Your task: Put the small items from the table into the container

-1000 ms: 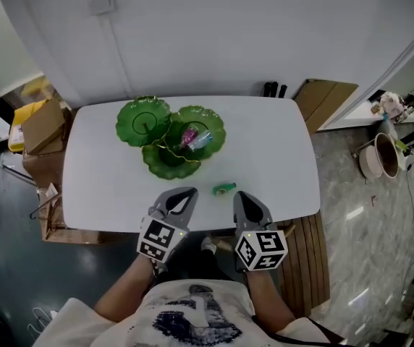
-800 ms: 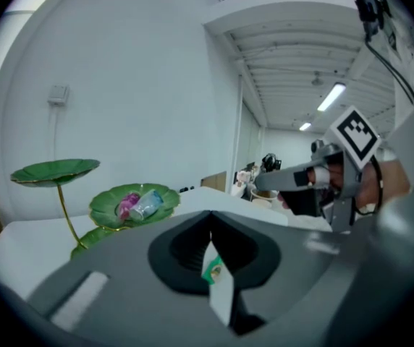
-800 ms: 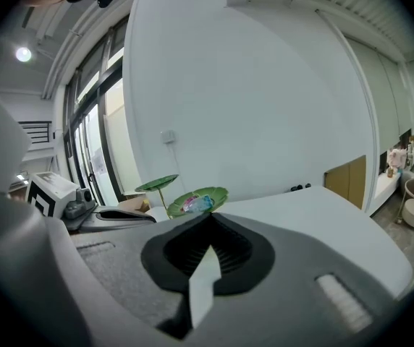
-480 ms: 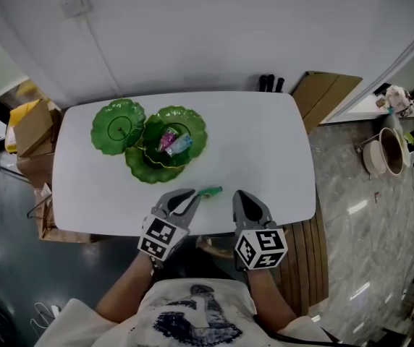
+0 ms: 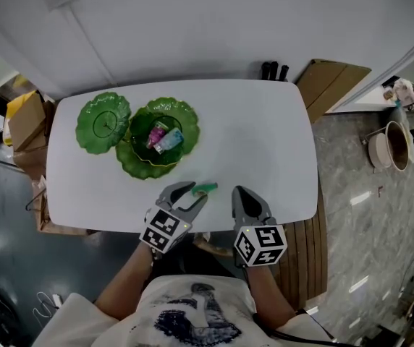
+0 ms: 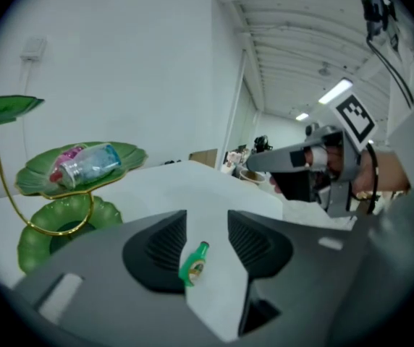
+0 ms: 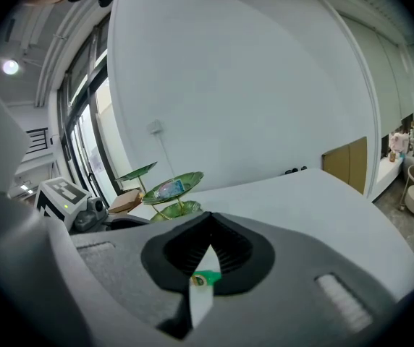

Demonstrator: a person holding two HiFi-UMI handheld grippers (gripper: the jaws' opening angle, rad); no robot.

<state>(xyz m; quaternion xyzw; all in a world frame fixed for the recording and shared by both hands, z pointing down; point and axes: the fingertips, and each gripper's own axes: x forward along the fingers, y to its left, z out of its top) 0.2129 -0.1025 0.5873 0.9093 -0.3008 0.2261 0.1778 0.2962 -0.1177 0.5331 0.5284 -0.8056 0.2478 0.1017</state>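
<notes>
Presently the left claw (image 6: 207,217) is being opened, with the bottle (image 6: 194,262) lying loose between its jaws on the desk (image 5: 265,143); the right claw (image 7: 208,221) is clenched beside the bottle.

The table (image 5: 265,136) is plain white. At its upper left, the leaf-shaped container (image 5: 103,121) is glossy green with gold rims. The items (image 5: 162,137) in it are pink and pale blue. The small bottle (image 5: 205,189) near the table's lower edge is bright green with a pale label. At lower centre, two cubes (image 5: 260,245) carry black-and-white square markers. The floor (image 5: 366,215) at right is grey marbled tile, the boxes (image 5: 26,125) at left are brown, and the shirt (image 5: 200,313) is white with a dark blue print.
</notes>
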